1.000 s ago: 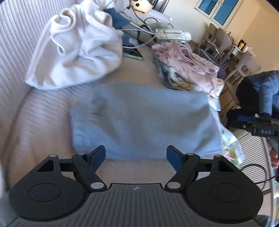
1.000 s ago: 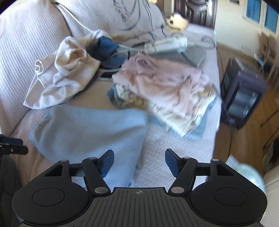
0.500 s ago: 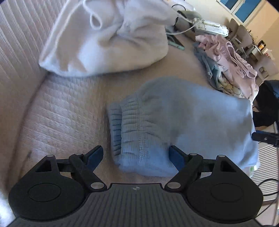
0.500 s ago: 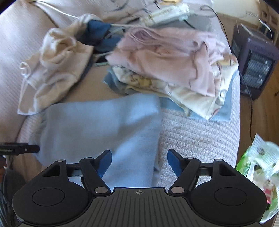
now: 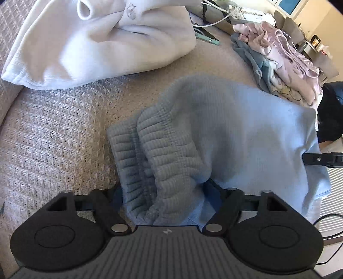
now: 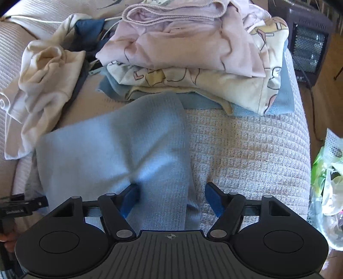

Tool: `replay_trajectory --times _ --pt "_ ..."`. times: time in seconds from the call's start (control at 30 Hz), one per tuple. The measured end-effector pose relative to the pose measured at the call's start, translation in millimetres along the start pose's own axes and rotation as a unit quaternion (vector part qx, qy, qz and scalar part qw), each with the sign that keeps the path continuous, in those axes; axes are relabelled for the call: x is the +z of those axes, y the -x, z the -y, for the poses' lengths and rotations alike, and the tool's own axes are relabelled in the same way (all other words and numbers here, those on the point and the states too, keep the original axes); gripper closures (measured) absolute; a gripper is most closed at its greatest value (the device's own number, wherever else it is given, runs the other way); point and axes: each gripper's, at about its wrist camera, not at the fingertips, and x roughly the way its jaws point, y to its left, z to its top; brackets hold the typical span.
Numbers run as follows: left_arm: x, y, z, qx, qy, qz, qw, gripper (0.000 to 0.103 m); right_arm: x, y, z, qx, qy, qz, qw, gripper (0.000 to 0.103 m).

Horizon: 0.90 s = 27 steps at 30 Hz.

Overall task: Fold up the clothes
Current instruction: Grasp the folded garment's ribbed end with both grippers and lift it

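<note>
A light blue garment [image 5: 235, 133] lies flat on the waffle-weave cover [image 5: 53, 139]. Its ribbed waistband [image 5: 163, 154] is bunched between the jaws of my left gripper [image 5: 164, 188], which are closing around it. In the right wrist view the same blue garment [image 6: 111, 146] reaches under my right gripper [image 6: 171, 193], whose jaws are closing slightly. Its left pad dents the cloth, while its right pad hangs free over the cover [image 6: 246, 150]; the garment's side edge runs between them. Each view shows the other gripper's black tip at the far edge of the garment.
A crumpled white hoodie [image 5: 96, 43] lies behind the blue garment. A stack of folded pink and patterned clothes [image 6: 193, 53] sits to its right. Cables and a power strip [image 5: 246, 10] lie further back. A dark heater [image 6: 308, 47] and a plastic bag [image 6: 328, 171] stand off the right edge.
Both grippers have come down close to the blue garment. The left one moved to the waistband end and its jaws narrowed around it. The right one rolled and now straddles the side edge.
</note>
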Motion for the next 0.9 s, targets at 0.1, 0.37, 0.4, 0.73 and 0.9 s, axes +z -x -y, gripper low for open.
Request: replay_trajectory --times 0.1,0.37,0.4,0.73,0.9 --pt "-3.7 9.7 -3.5 -0.014 0.002 0.006 0.9999 0.060 -2.3 5.1 -0.1 0.013 -0.015 0.000 1.000 0.056" --pt "7.3 63.8 7.2 -0.060 -0.051 0.047 0.9958 0.072 -11.9 43.5 -20.3 -0.014 0.019 0.032 0.999 0.079" --pt "11.3 72.8 12.3 -0.070 -0.065 0.052 0.9941 0.072 -13.1 49.6 -20.8 -0.018 0.025 0.037 0.999 0.079" --pt "88.9 106.6 66.8 -0.137 -0.170 0.069 0.9734 0.073 7.3 114.8 0.2 -0.027 0.017 0.102 0.994 0.080" --pt "150.5 114.0 95.7 -0.157 -0.220 0.106 0.9569 0.074 49.7 149.4 8.1 -0.047 0.031 0.154 0.987 0.080"
